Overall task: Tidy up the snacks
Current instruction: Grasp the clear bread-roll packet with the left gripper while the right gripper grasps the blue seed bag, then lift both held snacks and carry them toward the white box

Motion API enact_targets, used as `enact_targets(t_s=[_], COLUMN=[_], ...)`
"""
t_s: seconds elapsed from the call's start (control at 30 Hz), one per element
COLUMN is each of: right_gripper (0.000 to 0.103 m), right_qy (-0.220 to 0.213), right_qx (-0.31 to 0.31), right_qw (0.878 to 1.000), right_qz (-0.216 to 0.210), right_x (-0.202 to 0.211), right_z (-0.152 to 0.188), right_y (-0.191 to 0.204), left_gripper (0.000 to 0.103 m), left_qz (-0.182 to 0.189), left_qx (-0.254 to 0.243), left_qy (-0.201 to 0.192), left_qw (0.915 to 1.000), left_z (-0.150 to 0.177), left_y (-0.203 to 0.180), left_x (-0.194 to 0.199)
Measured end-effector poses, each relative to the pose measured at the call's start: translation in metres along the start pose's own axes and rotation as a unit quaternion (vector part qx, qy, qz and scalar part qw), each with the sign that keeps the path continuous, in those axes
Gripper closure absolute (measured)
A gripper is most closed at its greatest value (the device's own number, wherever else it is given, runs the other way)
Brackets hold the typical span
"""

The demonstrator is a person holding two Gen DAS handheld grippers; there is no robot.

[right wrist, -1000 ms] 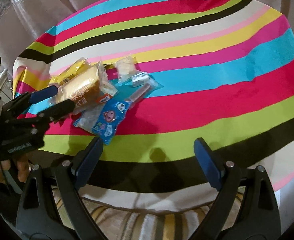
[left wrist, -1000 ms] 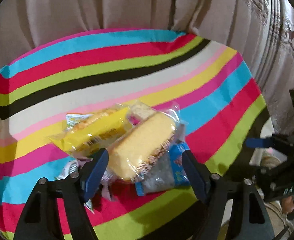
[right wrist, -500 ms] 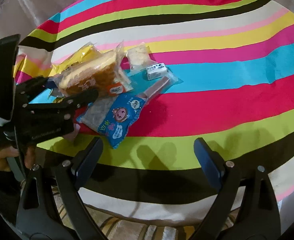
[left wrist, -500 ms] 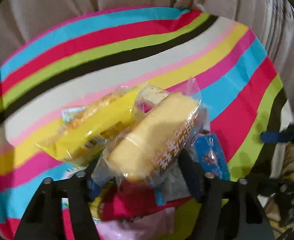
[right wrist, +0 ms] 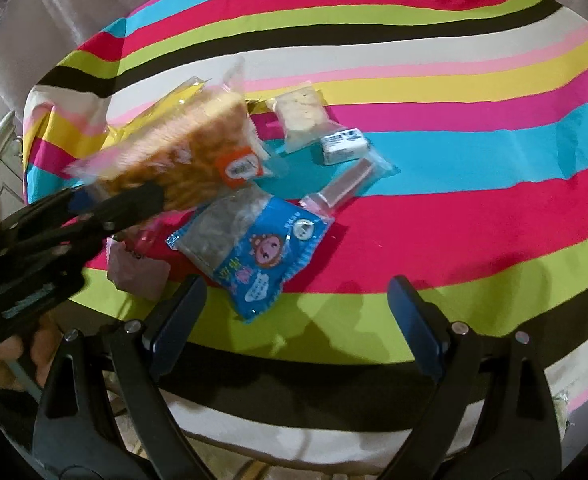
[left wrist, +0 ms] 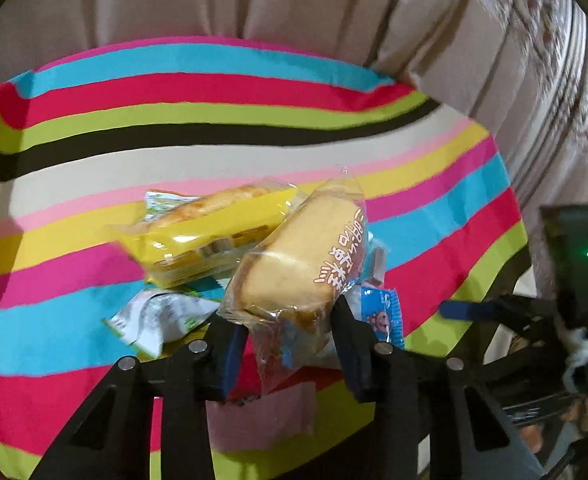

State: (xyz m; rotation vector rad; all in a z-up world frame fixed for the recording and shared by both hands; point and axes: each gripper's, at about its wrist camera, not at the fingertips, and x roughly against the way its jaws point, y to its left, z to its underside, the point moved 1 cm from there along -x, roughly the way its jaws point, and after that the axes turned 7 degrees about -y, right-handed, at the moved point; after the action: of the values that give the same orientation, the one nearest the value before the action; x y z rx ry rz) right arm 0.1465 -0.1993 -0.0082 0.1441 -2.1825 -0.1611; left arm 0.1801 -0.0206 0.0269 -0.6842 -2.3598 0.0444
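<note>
A sponge cake in a clear wrapper has its near end between the fingers of my left gripper. The jaws are closing and the pads press on the wrapper. In the right wrist view the cake hangs tilted above the pile, held by the left gripper. A yellow packet lies just behind it. A blue cartoon packet lies flat on the striped cloth. My right gripper stands open over the table's front edge, holding nothing.
A cracker packet, a small white sweet, a clear stick packet, a green-white packet and a pink packet lie around the pile. The striped tablecloth runs bare to the right. Beige curtains hang behind.
The left jaws have narrowed onto the cake's near end, and the cake has tilted up off the pile. The right gripper has come closer to the blue packet, still open.
</note>
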Motion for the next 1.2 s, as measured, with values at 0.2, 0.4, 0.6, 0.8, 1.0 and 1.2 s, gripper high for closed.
enact_targets(t_s=[0.2, 0.4, 0.6, 0.8, 1.0, 1.2], right_gripper=[0.010, 0.010, 0.005, 0.013, 0.031, 0.035], right_qy=[0.014, 0.021, 0.030, 0.026, 0.017, 0.014], right_qx=[-0.023, -0.084, -0.054, 0.010, 0.009, -0.019], right_qw=[1.000, 0.996, 0.997, 0.994, 0.997, 0.998], right_qz=[-0.001, 0.015, 0.055, 0.106, 0.081, 0.060], right_x=[-0.018, -0.035, -0.053, -0.066, -0.054, -0.040], right_z=[-0.008, -0.019, -0.029, -0.032, -0.025, -0.021], right_y=[0.006, 0.009, 0.034, 0.063, 0.064, 0.040], left_gripper=[0.062, 0.063, 0.063, 0.063, 0.063, 0.063], left_qz=[-0.015, -0.037, -0.041, -0.043, -0.042, -0.041], left_qx=[0.038, 0.073, 0.093, 0.085, 0.087, 0.088], left_qy=[-0.042, -0.077, -0.092, -0.097, -0.098, -0.096], left_qw=[0.9983, 0.9936, 0.9906, 0.9907, 0.9905, 0.9906], left_z=[0.001, 0.011, 0.016, 0.016, 0.019, 0.023], left_y=[0.014, 0.029, 0.035, 0.031, 0.026, 0.018], left_x=[0.028, 0.058, 0.067, 0.068, 0.071, 0.074])
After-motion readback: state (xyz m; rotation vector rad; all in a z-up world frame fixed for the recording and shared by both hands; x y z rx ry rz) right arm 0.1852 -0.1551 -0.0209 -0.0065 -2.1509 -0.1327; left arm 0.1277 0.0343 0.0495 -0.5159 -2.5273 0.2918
